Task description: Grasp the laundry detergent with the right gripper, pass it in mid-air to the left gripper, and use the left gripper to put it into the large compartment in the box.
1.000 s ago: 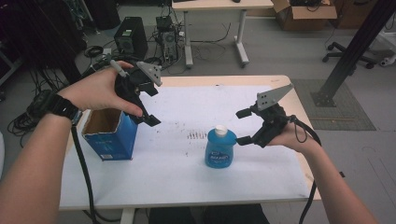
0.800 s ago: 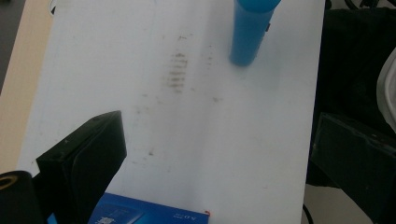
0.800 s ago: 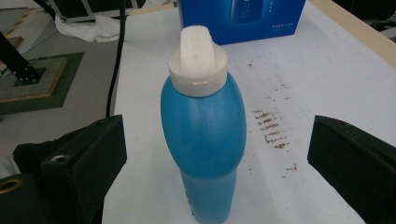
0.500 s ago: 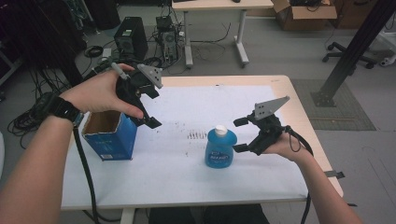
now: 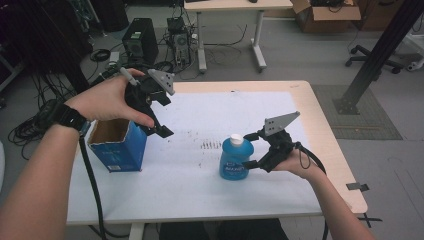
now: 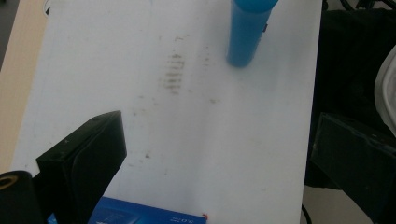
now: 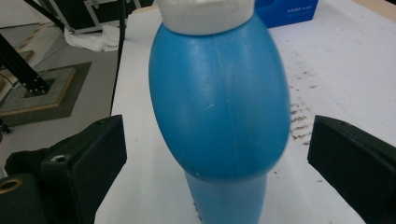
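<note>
A blue bottle (image 5: 234,161) with a white cap stands upright on the white sheet, right of centre. My right gripper (image 5: 251,150) is open, one jaw on each side of the bottle (image 7: 219,102), neither pressing on it. An open-topped blue carton (image 5: 117,145) stands at the table's left. My left gripper (image 5: 164,116) hangs open in the air just right of the carton's top, nothing between its jaws. The left gripper view looks down on the sheet, with a carton edge (image 6: 144,217) at the bottom and the bottle (image 6: 247,28) far off.
The white sheet (image 5: 200,115) covers most of the wooden table (image 5: 325,130) and has dark smudges (image 5: 210,145) near its middle. Beyond the table are a computer tower (image 5: 137,42), cables, another desk (image 5: 235,7) and a black metal post (image 5: 372,60) at the right.
My right gripper has moved left and lower, so its open jaws now straddle the bottle. The left gripper has stayed about where it was beside the carton.
</note>
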Tool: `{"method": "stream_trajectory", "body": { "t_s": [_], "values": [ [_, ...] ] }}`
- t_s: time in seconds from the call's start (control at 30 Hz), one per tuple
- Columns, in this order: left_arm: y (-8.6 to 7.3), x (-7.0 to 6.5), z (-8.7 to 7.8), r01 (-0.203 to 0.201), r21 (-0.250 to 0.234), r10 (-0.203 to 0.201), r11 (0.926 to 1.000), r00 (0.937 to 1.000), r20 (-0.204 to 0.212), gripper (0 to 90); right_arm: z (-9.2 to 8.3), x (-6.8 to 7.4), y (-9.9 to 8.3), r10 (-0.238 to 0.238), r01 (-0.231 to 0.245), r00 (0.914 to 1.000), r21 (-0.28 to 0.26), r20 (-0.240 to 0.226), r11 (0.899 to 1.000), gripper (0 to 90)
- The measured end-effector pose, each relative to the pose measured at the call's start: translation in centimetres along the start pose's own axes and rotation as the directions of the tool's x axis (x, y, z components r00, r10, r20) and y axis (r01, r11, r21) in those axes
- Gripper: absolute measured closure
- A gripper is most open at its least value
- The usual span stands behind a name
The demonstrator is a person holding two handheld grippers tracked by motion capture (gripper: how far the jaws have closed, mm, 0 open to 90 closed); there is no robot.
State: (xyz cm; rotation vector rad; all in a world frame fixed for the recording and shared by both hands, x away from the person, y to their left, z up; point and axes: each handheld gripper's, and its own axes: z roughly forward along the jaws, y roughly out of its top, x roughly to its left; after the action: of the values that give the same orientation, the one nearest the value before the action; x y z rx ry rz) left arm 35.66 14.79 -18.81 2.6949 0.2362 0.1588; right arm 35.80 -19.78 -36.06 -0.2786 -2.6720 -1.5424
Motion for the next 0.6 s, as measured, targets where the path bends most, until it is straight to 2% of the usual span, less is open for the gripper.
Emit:
{"method": "stream_trajectory", "body": {
  "t_s": [0.6],
  "values": [
    [-0.1,-0.1,-0.2,0.000,-0.004,0.000,1.0000,1.0000,-0.001,3.6,2.2,0.0,-0.4,0.009,-0.009,0.9999,0.007,0.012,1.000,5.0]
  ]
}}
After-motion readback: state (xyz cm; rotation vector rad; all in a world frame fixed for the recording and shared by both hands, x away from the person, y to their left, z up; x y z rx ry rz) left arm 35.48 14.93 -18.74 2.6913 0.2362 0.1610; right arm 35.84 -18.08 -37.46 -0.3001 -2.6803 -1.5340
